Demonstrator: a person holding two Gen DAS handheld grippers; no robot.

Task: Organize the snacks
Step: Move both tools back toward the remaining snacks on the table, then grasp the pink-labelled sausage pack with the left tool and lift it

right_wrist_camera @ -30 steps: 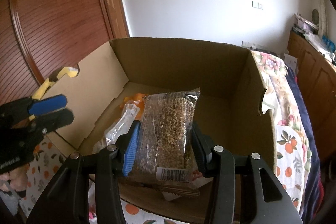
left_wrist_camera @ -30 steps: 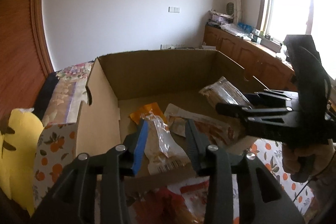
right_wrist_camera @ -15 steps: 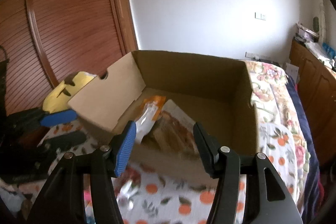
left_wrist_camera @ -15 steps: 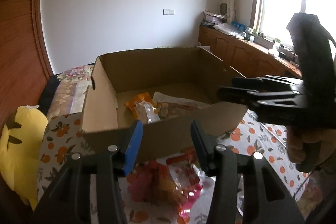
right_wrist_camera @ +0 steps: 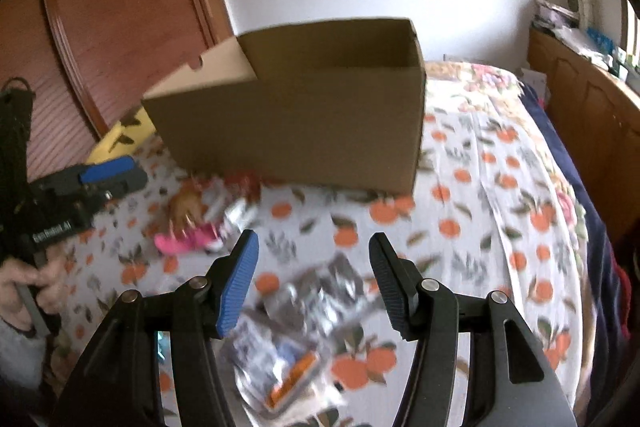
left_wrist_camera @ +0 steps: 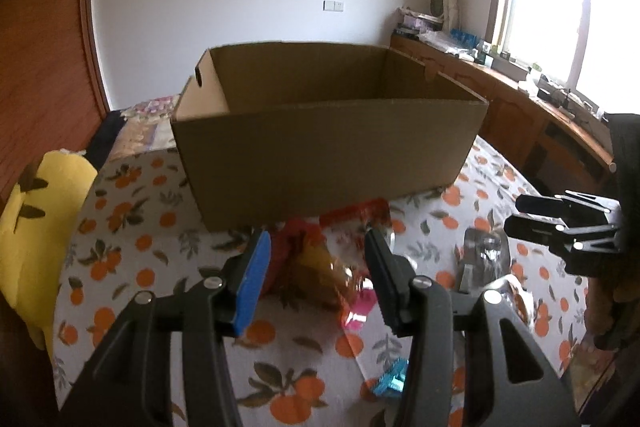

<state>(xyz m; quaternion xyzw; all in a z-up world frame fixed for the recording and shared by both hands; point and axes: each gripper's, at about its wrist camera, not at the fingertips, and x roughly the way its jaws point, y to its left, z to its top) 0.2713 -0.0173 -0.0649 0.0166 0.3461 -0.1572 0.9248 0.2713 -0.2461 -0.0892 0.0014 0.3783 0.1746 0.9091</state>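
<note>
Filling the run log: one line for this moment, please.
left gripper: open, over red snack bag | right gripper: open, over silver packets | cardboard box: behind

Both packets released into cardboard box (left_wrist_camera: 320, 163), left gripper (left_wrist_camera: 318, 267) and right gripper (right_wrist_camera: 314, 269) withdrawn, empty.

white lettering on left tongs (right_wrist_camera: 114, 173), illegible

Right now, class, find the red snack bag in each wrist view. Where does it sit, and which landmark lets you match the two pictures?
Left wrist view: the red snack bag lies low in the centre, between the left gripper fingers and just below the cardboard box.
Right wrist view: left of centre, blurred, below the box's left corner.
Shared landmark: the box.
</note>
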